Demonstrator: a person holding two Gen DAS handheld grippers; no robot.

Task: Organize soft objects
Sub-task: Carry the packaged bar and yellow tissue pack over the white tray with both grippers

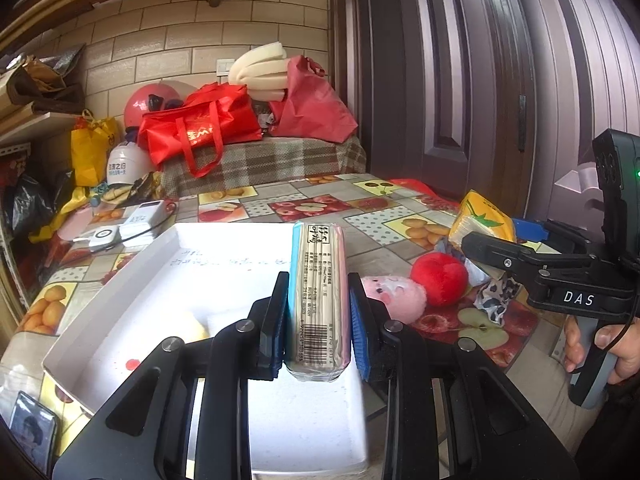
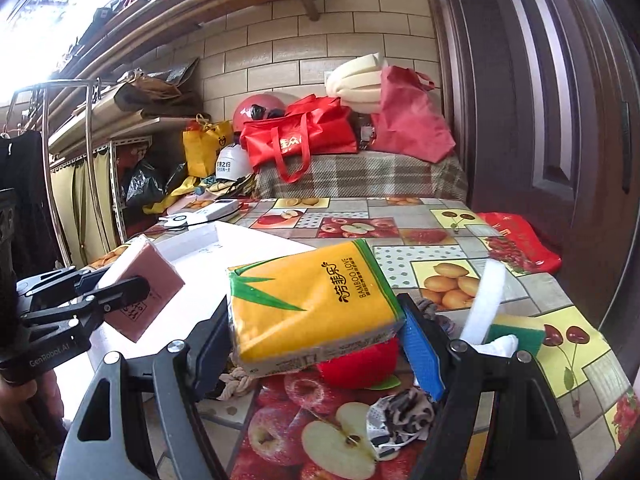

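Currently the left gripper (image 1: 319,312) is clamped edge-on across a slim pink-and-blue tissue pack (image 1: 318,300), holding it above the white foam tray (image 1: 120,312) on the fruit-print tablecloth (image 1: 372,216). The right gripper (image 2: 316,344) pinches a yellow bamboo tissue pack (image 2: 312,308) between widely spaced pads, raised above a red plush (image 2: 360,368) and a patterned cloth (image 2: 400,416). A pink plush toy (image 1: 394,294) lies on the table beside the tray.
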